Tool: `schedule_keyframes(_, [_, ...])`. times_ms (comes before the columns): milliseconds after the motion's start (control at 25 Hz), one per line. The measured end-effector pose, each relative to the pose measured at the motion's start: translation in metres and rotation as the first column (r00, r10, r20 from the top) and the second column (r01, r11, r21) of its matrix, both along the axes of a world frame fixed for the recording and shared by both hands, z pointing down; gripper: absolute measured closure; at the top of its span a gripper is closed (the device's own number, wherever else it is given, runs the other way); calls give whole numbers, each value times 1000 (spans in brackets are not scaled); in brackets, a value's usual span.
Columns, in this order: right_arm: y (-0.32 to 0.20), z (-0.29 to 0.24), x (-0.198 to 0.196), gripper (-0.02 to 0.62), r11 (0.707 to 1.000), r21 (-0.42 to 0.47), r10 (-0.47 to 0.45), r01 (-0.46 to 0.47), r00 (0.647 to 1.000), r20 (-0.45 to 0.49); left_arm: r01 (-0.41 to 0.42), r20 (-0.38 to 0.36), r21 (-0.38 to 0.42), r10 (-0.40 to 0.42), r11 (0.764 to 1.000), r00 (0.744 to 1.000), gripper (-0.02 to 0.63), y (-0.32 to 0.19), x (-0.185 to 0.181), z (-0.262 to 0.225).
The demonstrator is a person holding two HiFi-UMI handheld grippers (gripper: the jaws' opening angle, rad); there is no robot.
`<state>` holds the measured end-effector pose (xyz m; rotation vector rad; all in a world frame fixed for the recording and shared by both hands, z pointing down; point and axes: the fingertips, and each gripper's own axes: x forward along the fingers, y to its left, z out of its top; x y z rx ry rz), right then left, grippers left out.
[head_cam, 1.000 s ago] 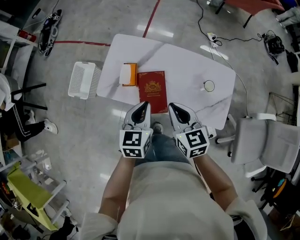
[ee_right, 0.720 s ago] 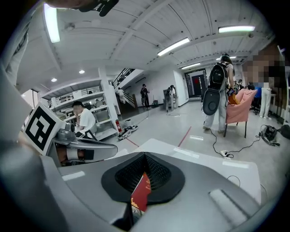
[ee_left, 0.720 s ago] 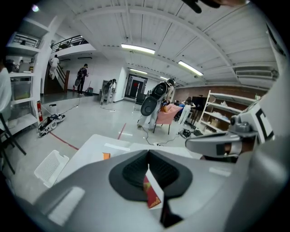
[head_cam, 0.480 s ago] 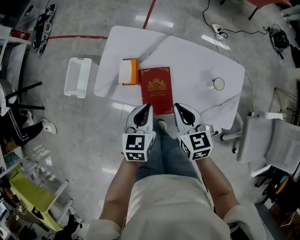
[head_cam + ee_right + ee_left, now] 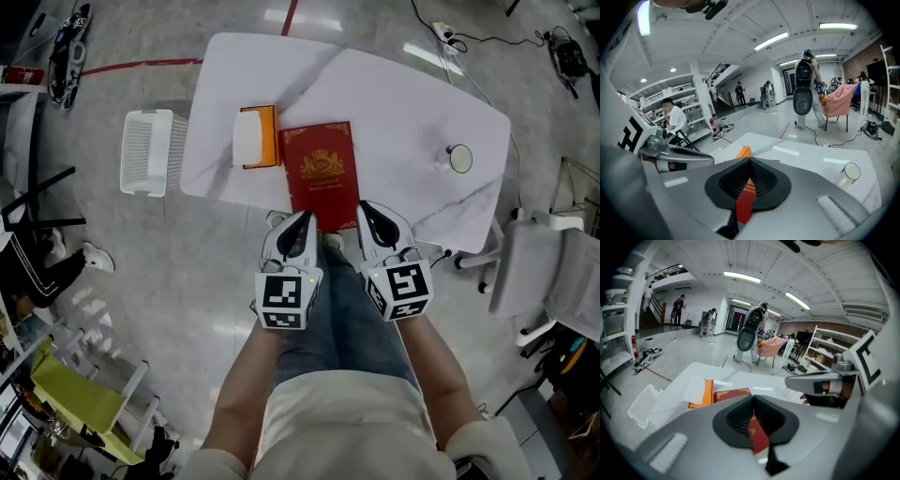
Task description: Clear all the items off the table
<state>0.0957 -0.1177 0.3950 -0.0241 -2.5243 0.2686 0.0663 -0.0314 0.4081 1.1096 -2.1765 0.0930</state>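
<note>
Centre frame, just below tabletop (image 5: pixel 403 103) edge: left hand-held gripper (image 5: pixel 303 221) and right hand-held gripper (image 5: pixel 367 210) side by side, both with jaws pressed together, nothing held. Just above their tips: red book (image 5: pixel 323 169), flat at near edge. Close on its left: orange box (image 5: pixel 256 137) with white top. Right side of tabletop, well apart: small round cup (image 5: pixel 458 158). Left of frame, on floor beside tabletop: white basket (image 5: pixel 147 152).

The table (image 5: pixel 403 94) top is smooth, glossy white, veined like marble. The red book (image 5: pixel 323 173) has a matt cover with gilt stamping, perhaps leatherette. The basket (image 5: pixel 145 152) is white perforated plastic; the floor (image 5: pixel 178 272) polished and reflective.
</note>
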Motion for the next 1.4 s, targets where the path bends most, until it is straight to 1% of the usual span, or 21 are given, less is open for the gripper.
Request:
schedule_keyframes(160, [-4, 20, -1, 598, 1000, 9, 17, -17, 1000, -26, -20, -25, -6, 20, 1000, 1000, 597, -2, -2, 21])
schedule_keyframes(440, [-8, 57, -4, 598, 999, 8, 38, -37, 996, -78, -36, -46, -12, 35, 999, 998, 597, -6, -12, 59])
schedule_keyframes(760, [-7, 95, -2, 598, 999, -7, 43, -44, 990, -136, 2, -84, -38, -6, 999, 996, 595, -1, -18, 95])
schedule_keyframes(880, [-7, 107, -2, 598, 999, -16, 43, -46, 987, -156, -3, -101, -47, -2, 999, 995, 592, 1, -18, 105])
schedule_keyframes(920, [-7, 110, -1, 597, 999, -15, 44, -47, 986, -161, -8, -105, -50, 3, 999, 994, 574, 1, -18, 107])
schedule_keyframes(1080, [-9, 119, -1, 592, 999, -19, 35, -39, 983, -179, -11, -119, -67, 3, 998, 993, 535, 2, -18, 116])
schedule_keyframes(1120, [-9, 122, -1, 557, 999, -23, 30, -35, 982, -185, -13, -123, -74, 4, 997, 992, 523, 3, -17, 119])
schedule_keyframes(1240, [-10, 131, -2, 544, 999, -28, 24, -30, 980, -200, -25, -137, -89, 12, 996, 991, 489, 4, -17, 127])
schedule_keyframes(1400, [-12, 141, -4, 497, 999, -31, 18, -26, 975, -222, -27, -151, -109, 11, 994, 988, 446, 4, -19, 138])
